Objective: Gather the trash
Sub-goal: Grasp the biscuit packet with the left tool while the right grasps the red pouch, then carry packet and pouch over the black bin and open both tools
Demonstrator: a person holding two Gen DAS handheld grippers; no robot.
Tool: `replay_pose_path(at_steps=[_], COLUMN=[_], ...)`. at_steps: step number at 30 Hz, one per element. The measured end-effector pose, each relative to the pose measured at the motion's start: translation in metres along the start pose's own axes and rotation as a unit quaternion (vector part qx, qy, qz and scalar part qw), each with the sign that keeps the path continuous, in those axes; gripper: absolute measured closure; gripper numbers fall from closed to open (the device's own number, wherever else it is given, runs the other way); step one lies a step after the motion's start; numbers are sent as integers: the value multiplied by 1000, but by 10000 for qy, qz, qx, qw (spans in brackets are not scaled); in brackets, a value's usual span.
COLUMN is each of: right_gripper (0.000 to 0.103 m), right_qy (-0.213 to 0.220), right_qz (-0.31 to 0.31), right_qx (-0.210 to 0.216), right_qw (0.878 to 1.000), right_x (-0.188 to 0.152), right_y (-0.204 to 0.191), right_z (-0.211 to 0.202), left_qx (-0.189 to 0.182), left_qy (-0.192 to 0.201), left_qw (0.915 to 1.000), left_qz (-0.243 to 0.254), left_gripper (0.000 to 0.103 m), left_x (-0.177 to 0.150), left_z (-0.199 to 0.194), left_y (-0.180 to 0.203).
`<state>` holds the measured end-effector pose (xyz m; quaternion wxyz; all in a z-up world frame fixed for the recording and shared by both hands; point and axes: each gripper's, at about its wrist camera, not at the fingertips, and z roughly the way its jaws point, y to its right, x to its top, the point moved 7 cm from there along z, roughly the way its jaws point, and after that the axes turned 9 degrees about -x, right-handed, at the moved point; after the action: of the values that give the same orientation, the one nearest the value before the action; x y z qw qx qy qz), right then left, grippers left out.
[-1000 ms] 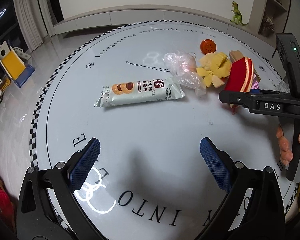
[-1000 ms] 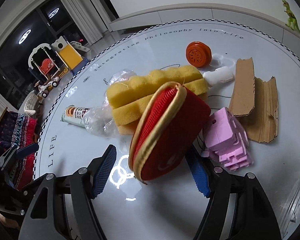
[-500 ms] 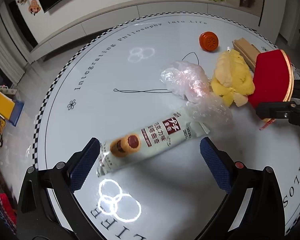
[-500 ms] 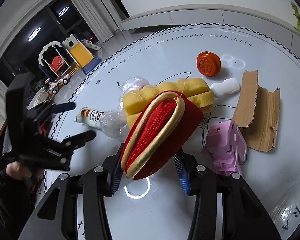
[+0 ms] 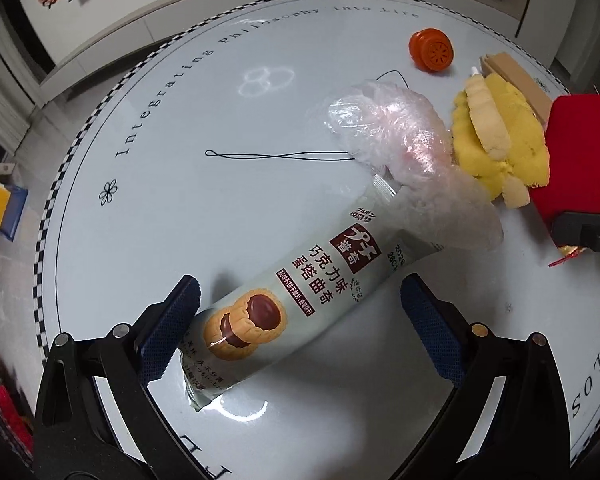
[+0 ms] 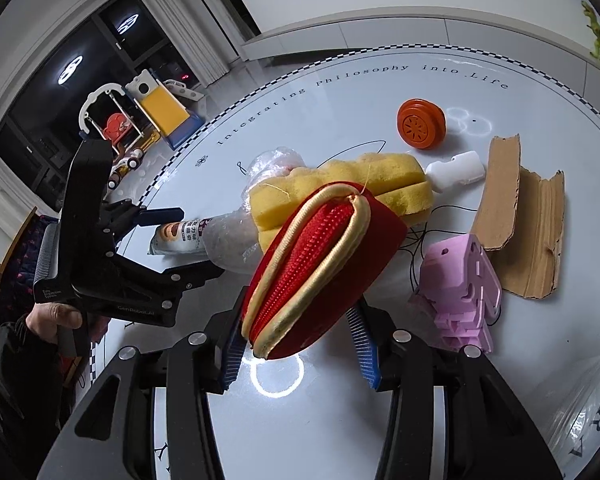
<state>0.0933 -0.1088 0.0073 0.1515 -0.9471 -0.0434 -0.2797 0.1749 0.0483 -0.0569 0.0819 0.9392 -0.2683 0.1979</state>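
Progress: early. Right tool [image 6: 300, 344] is pinching the red pouch [image 6: 320, 264], lifted at frame centre. Left tool [image 5: 300, 328] is spread wide around the biscuit wrapper [image 5: 284, 308], which lies flat on the tabletop [image 5: 140, 208] at lower centre; not yet gripped. Left to collect, by my judgement: wrapper, clear plastic bags [image 5: 400, 148], torn cardboard [image 6: 520, 216]. No bin visible. Whether the left pad [image 5: 172, 328] touches the wrapper is unclear.
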Motion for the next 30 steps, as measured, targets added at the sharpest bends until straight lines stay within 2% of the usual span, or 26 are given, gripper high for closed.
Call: replay_pose_path(at_steps=[1,2,3,4,5,8,12,17,25,30], right_gripper=[55,55,55,55,55,55,55,55,55,55], right_qy=[1,8,16,22,25,35,65,66,21,63], right_qz=[1,-1,-3,2,10,-19,-58,-80,-150,-342], right_qx=[10,19,25,28,39,78,129,210,367,463], right_qw=[10000,10000,10000,10000,10000,10000,9999,9997,9992,9983], right_x=[-1,0,-1,-3,-4,-7,-12,-23,-47,-59], right_y=[0,0,-1,-2,-3,-7,-12,-18,-38,-62], right_z=[-1,-1,-2,-3,-4,-8,-17,-27,-43,-56], left_qx=[10,-27,-21,22,58,237,338,195,-69,-44], left_qy=[17,39,73,112,142,200,342,614,1081,1293], left_qw=[9999,9997,9994,9991,9986,9969,9949,9908,9752,9684], left_qz=[-124,-225,-329,-407,-497,-719,-891,-1194,-1932,-2134], left_gripper=[10,18,29,36,48,58,64,66,69,70], left_x=[-2,-4,-5,-6,-9,-19,-32,-54,-98,-124], left_z=[-1,-3,-6,-8,-11,-17,-24,-35,-58,-79], left_y=[1,2,5,7,8,10,18,37,61,73])
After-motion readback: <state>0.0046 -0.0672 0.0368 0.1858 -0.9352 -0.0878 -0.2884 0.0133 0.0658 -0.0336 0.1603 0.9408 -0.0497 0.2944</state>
